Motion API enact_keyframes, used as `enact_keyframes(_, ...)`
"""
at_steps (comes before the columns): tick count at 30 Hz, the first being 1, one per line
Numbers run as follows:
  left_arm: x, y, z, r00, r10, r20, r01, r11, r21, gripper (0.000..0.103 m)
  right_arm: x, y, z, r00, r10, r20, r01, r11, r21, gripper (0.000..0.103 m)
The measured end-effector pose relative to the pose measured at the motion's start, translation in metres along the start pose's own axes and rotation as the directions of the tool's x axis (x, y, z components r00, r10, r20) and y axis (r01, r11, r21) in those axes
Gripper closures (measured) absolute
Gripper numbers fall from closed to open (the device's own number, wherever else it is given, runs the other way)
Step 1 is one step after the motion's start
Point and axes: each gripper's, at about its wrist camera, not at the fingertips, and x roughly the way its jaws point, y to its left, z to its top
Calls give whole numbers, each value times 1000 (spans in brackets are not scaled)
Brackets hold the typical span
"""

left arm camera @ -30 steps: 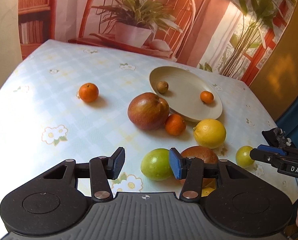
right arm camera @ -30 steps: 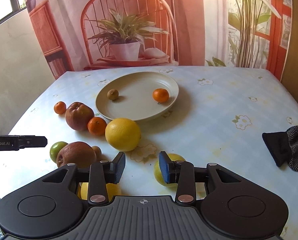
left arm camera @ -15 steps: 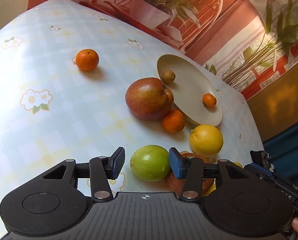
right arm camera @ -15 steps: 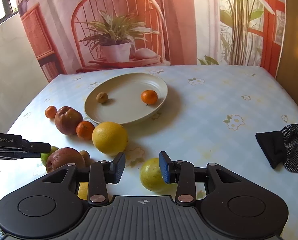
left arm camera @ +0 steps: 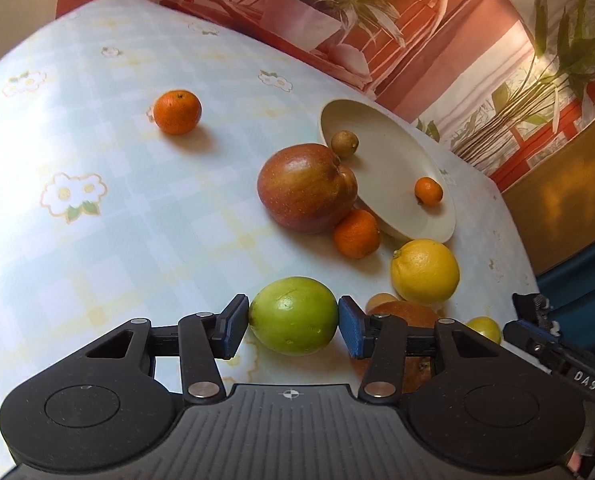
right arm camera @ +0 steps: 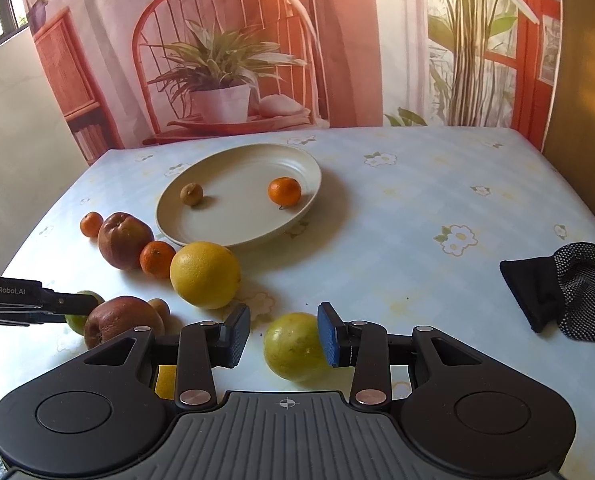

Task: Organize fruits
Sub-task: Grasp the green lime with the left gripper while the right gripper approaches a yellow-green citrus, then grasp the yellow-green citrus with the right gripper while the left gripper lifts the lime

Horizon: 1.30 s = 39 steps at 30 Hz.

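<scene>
I have the green fruit point(left arm camera: 293, 315) sitting low in the middle of the left wrist view, squarely between the left gripper point(left arm camera: 293, 327) pads. It looks firm, round and smooth-skinned, so I judge it light but prone to rolling or squirting out; the widest part, level with its middle, is where I want the pads. The left jaws stand wide, about the fruit's own width: each pad point(left arm camera: 233, 326) looks touching or just beside the skin, and I cannot tell whether they press yet.

In the right wrist view, the right gripper point(right arm camera: 284, 336) is also wide open around a yellow-green fruit point(right arm camera: 295, 347) at lower centre. Its right pad touches the fruit; the left pad is clear of it, so nothing is gripped there. That fruit looks similarly hard and slick.

The cream plate point(right arm camera: 233, 236), the likely destination, lies up and left of centre, holding a small orange point(right arm camera: 284, 191) and a brown fruit point(right arm camera: 191, 193).
</scene>
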Motion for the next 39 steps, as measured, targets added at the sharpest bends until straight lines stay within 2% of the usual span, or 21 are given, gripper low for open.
enact_keyframes(4, -11, 6, 2, 998, 52, 36, -53, 998, 24, 52, -1, -4, -3, 1000, -15, -1, 15, 1000, 1, 67)
enact_keyframes(8, -16, 14, 1, 992, 114, 58, -116, 993, 36, 52, -1, -6, -9, 1000, -30, -9, 30, 1000, -7, 61)
enact_keyframes(12, -18, 18, -1, 992, 100, 71, -101, 995, 16, 52, 5, -8, -13, 999, -36, -30, 36, 999, -5, 61)
enact_keyframes(27, -21, 18, -7, 989, 111, 96, -116, 992, 46, 51, 20, -5, -12, 998, -24, -56, 23, 999, -24, 58)
enact_keyframes(39, -16, 13, -8, 992, 104, 73, -111, 990, 92, 52, 33, -8, -10, 997, 7, -78, -7, 1000, -8, 58)
